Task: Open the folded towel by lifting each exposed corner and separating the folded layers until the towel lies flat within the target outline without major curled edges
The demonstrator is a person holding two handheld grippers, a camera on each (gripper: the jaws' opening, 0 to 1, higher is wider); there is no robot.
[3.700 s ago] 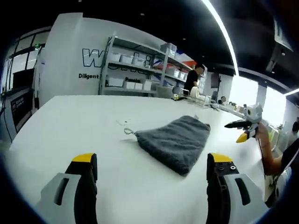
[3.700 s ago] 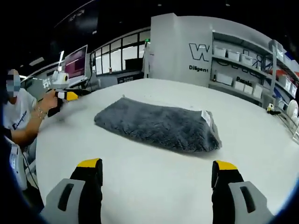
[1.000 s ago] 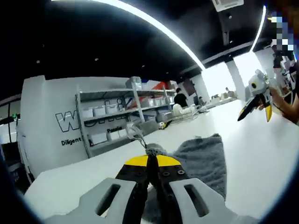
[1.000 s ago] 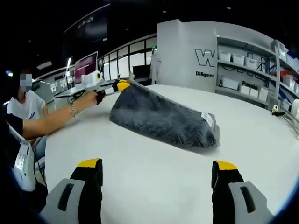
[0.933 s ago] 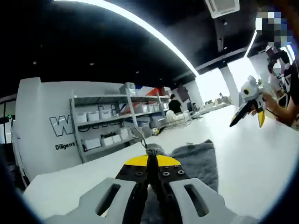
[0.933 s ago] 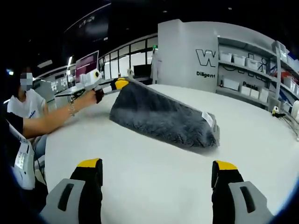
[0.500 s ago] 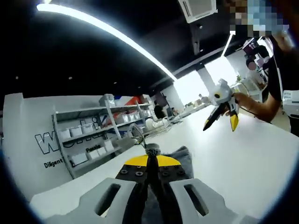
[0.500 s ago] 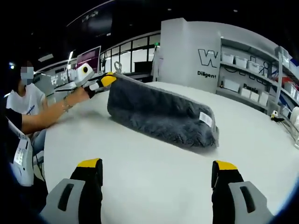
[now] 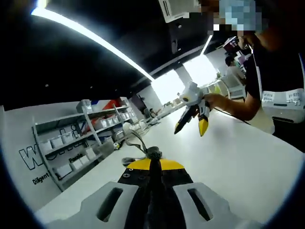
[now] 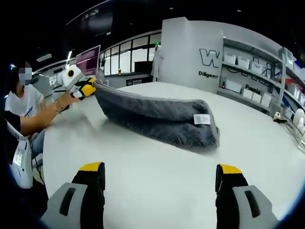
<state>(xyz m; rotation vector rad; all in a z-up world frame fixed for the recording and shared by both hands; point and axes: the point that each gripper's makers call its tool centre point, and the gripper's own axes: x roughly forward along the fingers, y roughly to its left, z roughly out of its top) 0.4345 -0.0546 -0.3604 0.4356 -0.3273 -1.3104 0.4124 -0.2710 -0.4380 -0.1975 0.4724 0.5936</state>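
Note:
A dark grey towel (image 10: 157,119) with a white label (image 10: 200,118) lies on the white table (image 10: 157,171). Its left corner is raised off the table and stretched toward a person at the left. My left gripper (image 10: 87,86) is shut on that corner. In the left gripper view, the left gripper (image 9: 151,163) has its jaws pressed together on the towel's corner (image 9: 152,153), with a thin loop sticking up. My right gripper (image 10: 159,169) stands open over bare table, short of the towel. From the left gripper view, the right gripper (image 9: 193,121) hangs open in a hand.
A white wall with dark lettering (image 10: 209,57) and shelves of white bins (image 10: 257,71) stand behind the table. A monitor (image 10: 88,59) sits at the far left. The person (image 9: 281,86) stands at the table's edge.
The left gripper has carried the towel's corner higher and further out, stretching the upper layer into a long ridge. The label now faces up. The right gripper has barely moved.

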